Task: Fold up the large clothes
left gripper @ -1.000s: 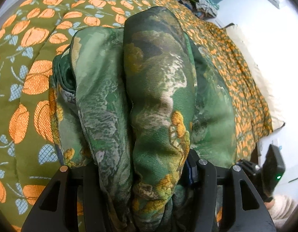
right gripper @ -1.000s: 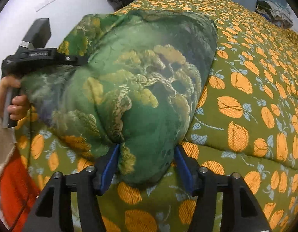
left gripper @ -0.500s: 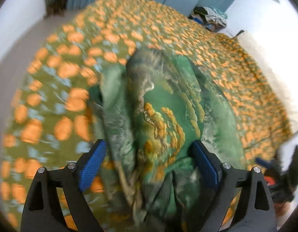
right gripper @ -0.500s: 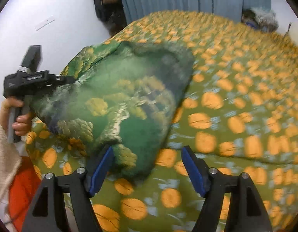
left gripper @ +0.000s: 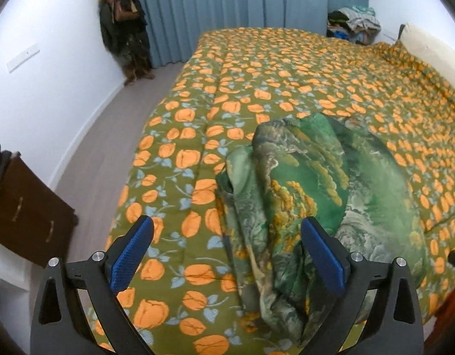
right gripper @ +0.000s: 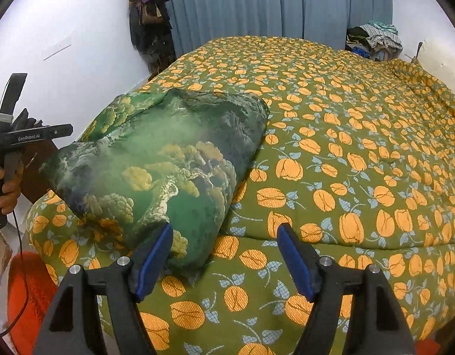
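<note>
Your left gripper point(left gripper: 227, 254) has just been opening wide – your right gripper point(right gripper: 224, 259) too, both let go. The folded green silky garment point(right gripper: 165, 165) lies near the orange-flowered bedspread's point(right gripper: 345, 148) edge, its long side running toward the curtain.

white walls point(left gripper: 50, 94), blue curtain point(left gripper: 242, 9), grey floor point(left gripper: 109, 148), bed w/ orange-flower quilt point(left gripper: 286, 68), dark cabinet point(left gripper: 23, 216).
</note>
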Action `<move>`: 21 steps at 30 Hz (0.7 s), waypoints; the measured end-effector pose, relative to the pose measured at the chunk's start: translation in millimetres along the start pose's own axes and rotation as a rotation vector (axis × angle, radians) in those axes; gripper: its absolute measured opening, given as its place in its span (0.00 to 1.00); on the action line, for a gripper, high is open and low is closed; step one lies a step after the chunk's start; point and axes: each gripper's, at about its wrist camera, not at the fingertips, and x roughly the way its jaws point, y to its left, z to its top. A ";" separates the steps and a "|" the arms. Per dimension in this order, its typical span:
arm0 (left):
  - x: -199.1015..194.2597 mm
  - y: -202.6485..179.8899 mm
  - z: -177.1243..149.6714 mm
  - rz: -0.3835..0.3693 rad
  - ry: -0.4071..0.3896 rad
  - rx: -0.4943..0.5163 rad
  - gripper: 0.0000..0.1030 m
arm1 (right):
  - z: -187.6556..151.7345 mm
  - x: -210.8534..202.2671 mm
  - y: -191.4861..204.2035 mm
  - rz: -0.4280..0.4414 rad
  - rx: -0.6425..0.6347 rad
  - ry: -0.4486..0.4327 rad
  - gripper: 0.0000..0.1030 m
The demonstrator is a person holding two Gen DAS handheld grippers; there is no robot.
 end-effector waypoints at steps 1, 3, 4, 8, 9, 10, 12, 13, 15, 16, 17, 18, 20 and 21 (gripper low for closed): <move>-0.8 -1.4 -0.7 0.001 0.002 0.004 0.97 | -0.5 0.5 1.2 -0.005 -0.003 0.001 0.72; -1.8 -3.3 -0.4 0.007 0.002 0.008 0.97 | -1.7 1.2 2.9 -0.006 -0.005 0.004 0.72; -4.5 -4.8 -1.2 0.009 -0.003 0.012 0.97 | -2.6 1.8 3.3 -0.005 -0.005 0.008 0.72; -11.5 -10.6 0.2 0.035 -0.023 0.035 0.97 | -5.8 4.7 3.0 -0.004 -0.011 0.015 0.72; -12.5 -11.5 1.6 0.043 -0.023 0.039 0.97 | -6.0 4.8 3.3 -0.004 -0.012 0.015 0.72; -12.7 -13.0 2.6 0.048 -0.022 0.042 0.97 | -6.1 4.8 3.4 -0.003 -0.013 0.015 0.72; -12.1 -16.0 5.2 0.066 -0.017 0.056 0.97 | -6.2 4.8 2.9 -0.005 -0.014 0.014 0.72; -11.7 -16.6 6.1 0.075 -0.016 0.059 0.97 | -6.3 5.0 2.5 -0.006 -0.013 0.014 0.72; -7.1 -15.6 6.7 0.053 0.001 0.056 0.97 | -6.6 5.9 1.0 -0.006 -0.010 0.019 0.72; -3.2 -14.4 5.8 0.012 0.017 0.051 0.97 | -6.5 6.4 -0.1 -0.008 -0.007 0.024 0.72; 4.1 -10.1 4.7 -0.099 0.067 0.029 0.97 | -6.3 6.3 -1.8 -0.007 -0.002 0.026 0.72; 13.3 -3.2 3.4 -0.243 0.142 -0.015 0.97 | -6.0 5.8 -3.5 -0.002 0.004 0.023 0.72; 25.8 13.9 4.2 -0.439 0.246 -0.138 0.94 | -5.1 2.4 -8.4 0.020 0.020 0.005 0.72; 29.1 24.1 7.1 -0.540 0.259 -0.208 0.94 | -4.7 1.0 -10.3 0.029 0.026 -0.005 0.72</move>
